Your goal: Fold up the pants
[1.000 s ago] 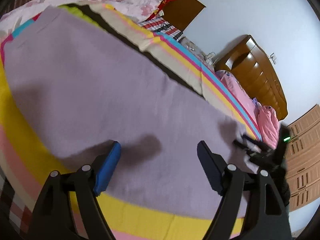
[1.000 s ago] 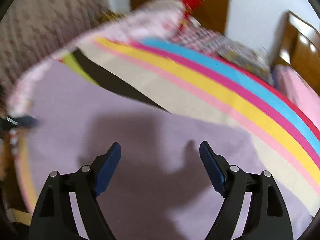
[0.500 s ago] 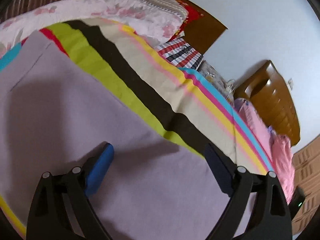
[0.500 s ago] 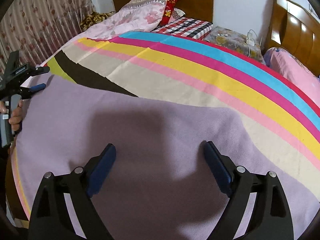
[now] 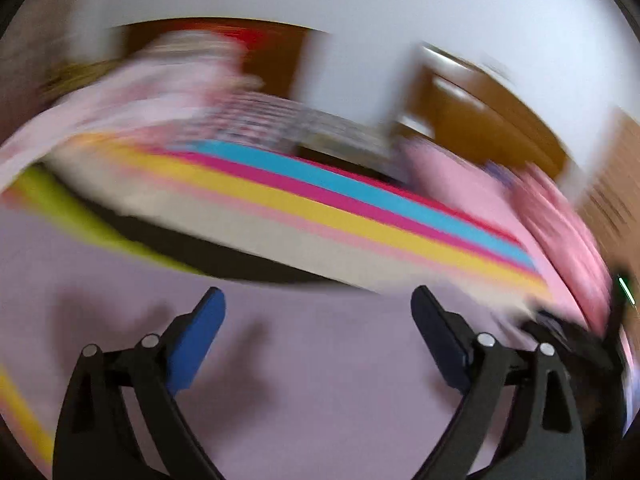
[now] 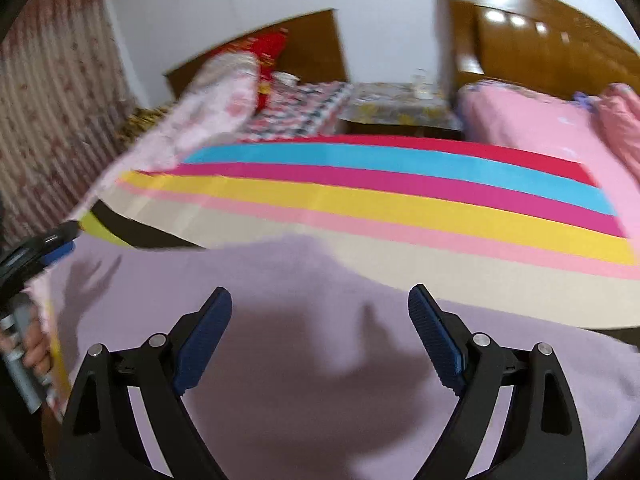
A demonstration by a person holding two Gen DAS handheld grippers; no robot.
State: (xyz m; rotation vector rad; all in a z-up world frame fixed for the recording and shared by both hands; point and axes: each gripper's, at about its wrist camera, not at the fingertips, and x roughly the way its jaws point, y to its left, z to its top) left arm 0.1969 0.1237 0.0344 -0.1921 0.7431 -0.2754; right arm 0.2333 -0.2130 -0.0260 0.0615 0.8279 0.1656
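Note:
Lilac pants (image 6: 320, 384) lie spread flat on the striped bed sheet (image 6: 400, 208). My right gripper (image 6: 319, 292) hovers over them, open, with nothing between its blue pads. The left wrist view is blurred by motion. There my left gripper (image 5: 316, 292) is above the pants (image 5: 320, 392); its jaws are opening and hold nothing. At the left edge of the right wrist view, the left gripper (image 6: 44, 248) sits by the pants' left end with a hand on its handle. The right gripper (image 5: 568, 332) shows as a dark blur at the right of the left wrist view.
A pink floral quilt (image 6: 208, 100) and a red pillow (image 6: 268, 56) lie at the wooden headboard (image 6: 312, 48). A nightstand (image 6: 400, 108) separates this bed from a second bed with pink bedding (image 6: 540, 120). A patterned curtain (image 6: 52, 100) hangs at the left.
Both grippers have moved fast over the pants and rolled, so both views now face the headboard. The left jaws have spread wider. Neither gripper has taken hold of the cloth.

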